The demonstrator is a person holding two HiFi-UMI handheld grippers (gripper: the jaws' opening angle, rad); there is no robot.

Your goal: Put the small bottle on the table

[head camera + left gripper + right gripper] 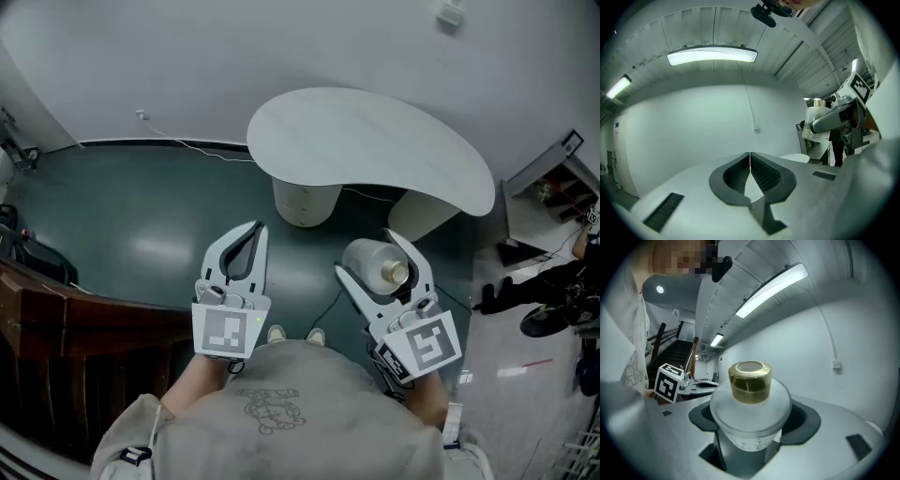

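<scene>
Spreading beneath everything is the dark green glossy floor (131,225). On it stands the white kidney-shaped table (375,141), carried by pale round pedestals (305,202). The table lies ahead of both claws and well apart from them, so I judge the carry is only partway done.

Nearer the person, the left claw (256,227) is held level with its two jaws clenched tip to tip on nothing. The left gripper view shows only wall and a sliver of tabletop past them. It seems parked there simply to stay out of the way, since one claw is enough for this job.

The right claw (366,253) is also level, and its jaws are spread wide around the small frosted-white round bottle (751,413). They clamp its body from both sides, so the wide stance comes from the bottle's girth, not from a release. The bottle hangs in the air over the floor, short of the table. It lies on its side along the jaws with its gold metallic cap (750,380) pointing forward. It will probably need tipping upright before it is set down, or it could roll.
</scene>
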